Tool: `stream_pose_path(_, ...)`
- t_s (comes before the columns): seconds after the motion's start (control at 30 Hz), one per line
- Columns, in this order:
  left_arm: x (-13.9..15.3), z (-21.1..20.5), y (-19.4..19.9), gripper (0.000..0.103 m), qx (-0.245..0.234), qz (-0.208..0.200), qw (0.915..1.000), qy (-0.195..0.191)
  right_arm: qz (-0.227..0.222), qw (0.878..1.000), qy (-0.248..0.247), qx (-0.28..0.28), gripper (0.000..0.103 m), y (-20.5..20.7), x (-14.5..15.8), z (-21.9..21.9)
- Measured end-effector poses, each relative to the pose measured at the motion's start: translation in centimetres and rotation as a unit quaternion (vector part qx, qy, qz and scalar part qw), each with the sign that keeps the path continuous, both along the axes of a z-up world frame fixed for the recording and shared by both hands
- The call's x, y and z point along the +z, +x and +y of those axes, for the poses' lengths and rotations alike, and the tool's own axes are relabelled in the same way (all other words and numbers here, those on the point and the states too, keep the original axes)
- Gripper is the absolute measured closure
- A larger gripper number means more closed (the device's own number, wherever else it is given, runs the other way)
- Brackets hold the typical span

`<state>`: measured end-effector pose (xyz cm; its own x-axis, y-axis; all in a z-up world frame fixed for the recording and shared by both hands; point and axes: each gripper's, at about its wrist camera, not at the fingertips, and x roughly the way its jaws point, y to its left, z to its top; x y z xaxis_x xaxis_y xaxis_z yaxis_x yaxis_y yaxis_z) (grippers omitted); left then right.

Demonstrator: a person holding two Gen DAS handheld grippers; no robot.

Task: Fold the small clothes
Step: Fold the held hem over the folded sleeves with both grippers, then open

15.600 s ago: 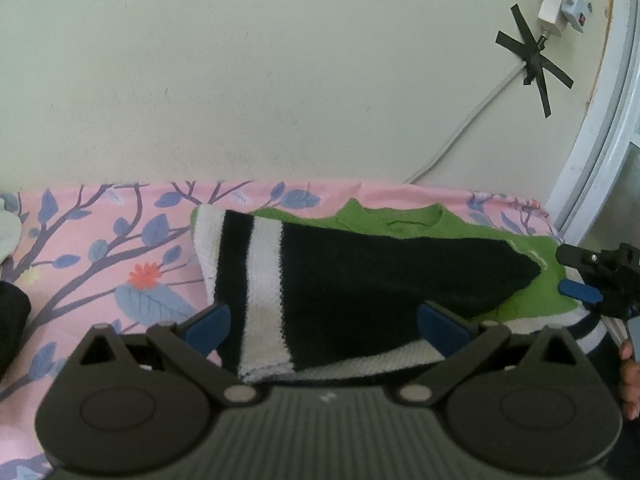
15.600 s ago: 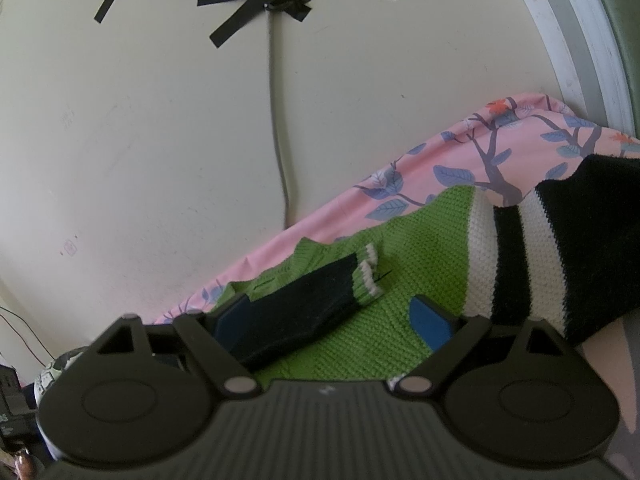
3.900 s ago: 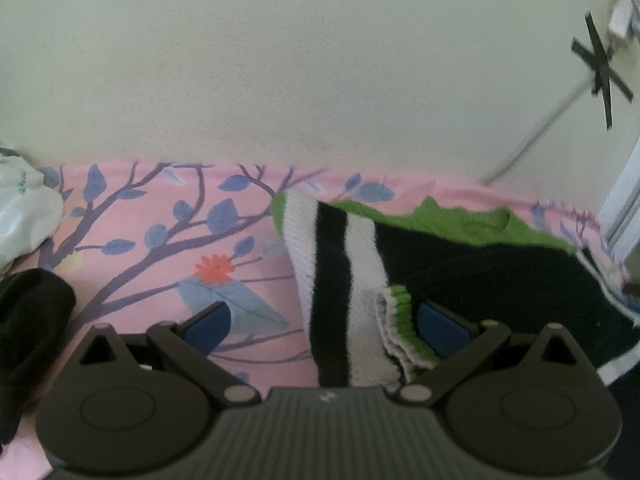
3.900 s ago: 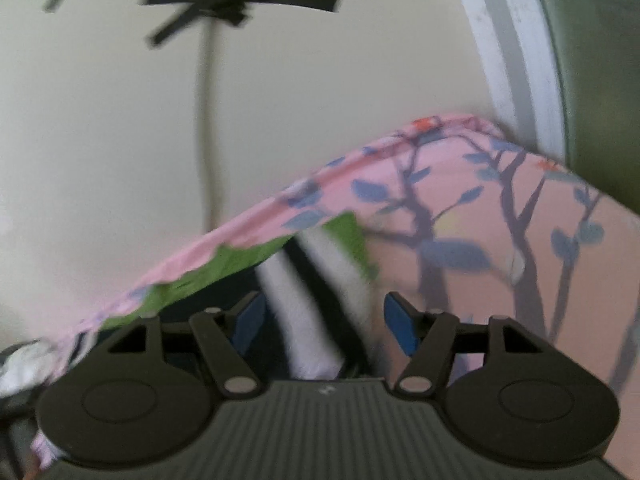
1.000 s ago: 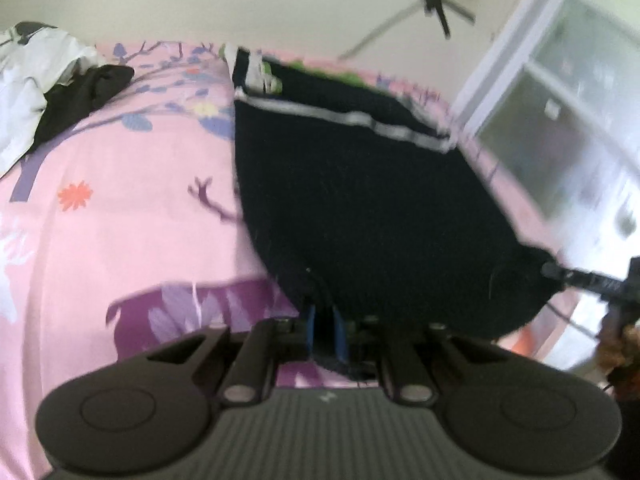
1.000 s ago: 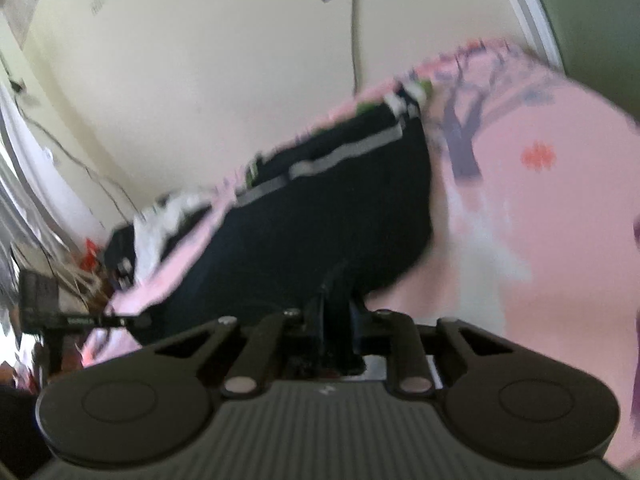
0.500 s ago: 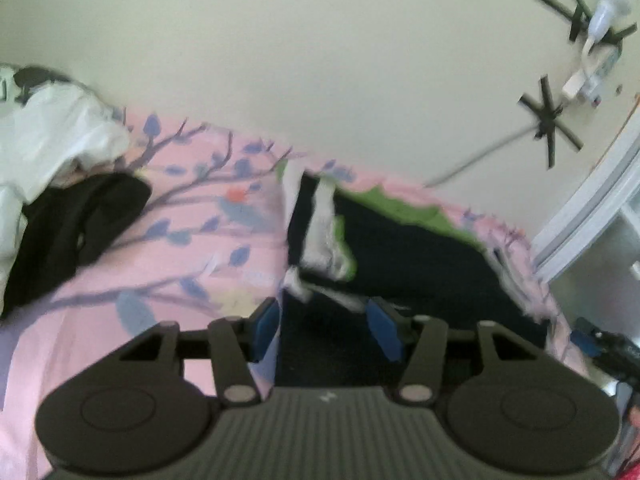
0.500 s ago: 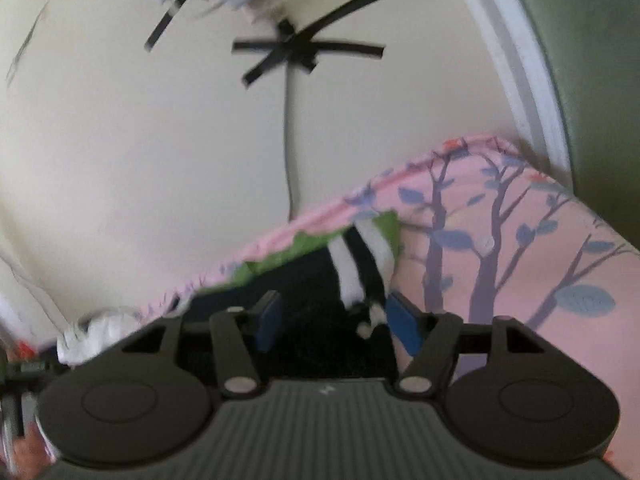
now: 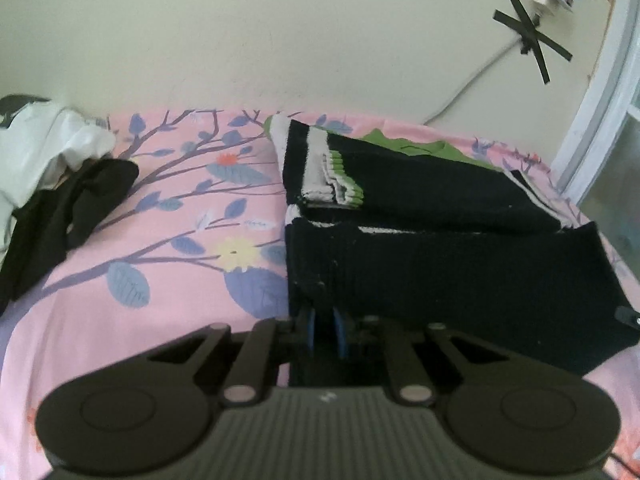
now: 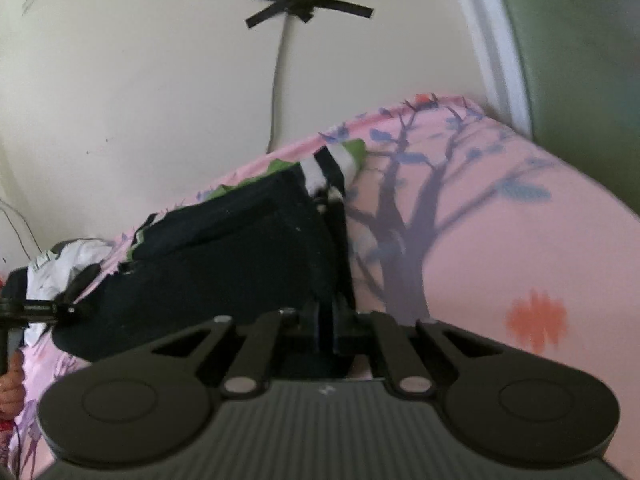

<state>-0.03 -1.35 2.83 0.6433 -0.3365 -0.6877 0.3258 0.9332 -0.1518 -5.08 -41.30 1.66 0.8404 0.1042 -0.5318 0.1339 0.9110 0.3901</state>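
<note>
Closest in, the left gripper point(image 9: 323, 330) has its jaws pinched tight on the near left corner of the black sweater point(image 9: 440, 272), dark knit caught between the blue pads. The right gripper point(image 10: 326, 330) is clamped the same way on the opposite near corner, and seen from the left wrist only a tip of it shows at the sweater's far right edge. So each hand has its own corner, neither nearer than the other, and the sweater's near hem runs side to side between them.

The sweater lies on the bed, on the pink sheet point(image 9: 160, 240) with its printed branches and leaves. From both sets of jaws the garment stretches straight ahead, away toward the wall. Its long axis, as it lies now, runs across from one gripper to the other. Farther on sits a folded-over sleeve with a white and green striped cuff point(image 9: 334, 182), and behind that a green part of the knit peeks out by the wall point(image 9: 320, 40).

I'd guess the held hem gets carried forward over that cuff, both hands together, to halve the sweater

A heap of white and black clothes point(image 9: 60, 168) waits well off to the left
</note>
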Motion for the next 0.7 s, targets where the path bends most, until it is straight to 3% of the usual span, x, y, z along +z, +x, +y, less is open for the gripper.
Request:
stream_pose_path(0.13,0.0,-0.2,0.0,0.088,-0.006,-0.011,0.9999,0.006,0.002,0.999,-0.036,0.009,0.099,-0.6,0.7,1.3)
stream_pose_path(0.17,0.2,-0.1,-0.1,0.077,-0.004,-0.011,0.9999,0.003,0.001,0.999,-0.040,0.009,0.083,-0.6,0.9,1.3)
stream_pose_path(0.2,0.4,0.1,-0.4,0.066,0.002,-0.017,0.9998,0.000,-0.004,0.999,-0.042,0.004,0.055,-0.5,1.4,1.2)
stream_pose_path(0.23,0.7,0.2,-0.7,0.062,0.010,-0.029,0.9995,-0.002,-0.015,0.999,-0.042,-0.002,0.050,-0.6,1.9,1.2)
stream_pose_path(0.43,2.8,-0.3,-1.6,0.056,0.016,-0.091,0.9955,-0.022,-0.078,0.996,-0.046,0.014,0.049,2.3,4.7,3.0)
stream_pose_path(0.5,2.6,-1.1,-1.2,0.054,0.002,-0.093,0.9953,-0.029,-0.084,0.994,-0.061,0.022,0.040,4.1,4.2,4.3)
stream_pose_path(0.6,0.9,-2.2,-0.2,0.054,-0.007,-0.067,0.9975,-0.021,-0.068,0.995,-0.068,0.023,0.029,7.0,2.5,5.6)
stream_pose_path(0.7,-0.7,-2.8,-0.1,0.051,-0.014,-0.059,0.9982,-0.001,-0.016,0.999,-0.031,0.015,0.024,8.9,-0.1,5.0)
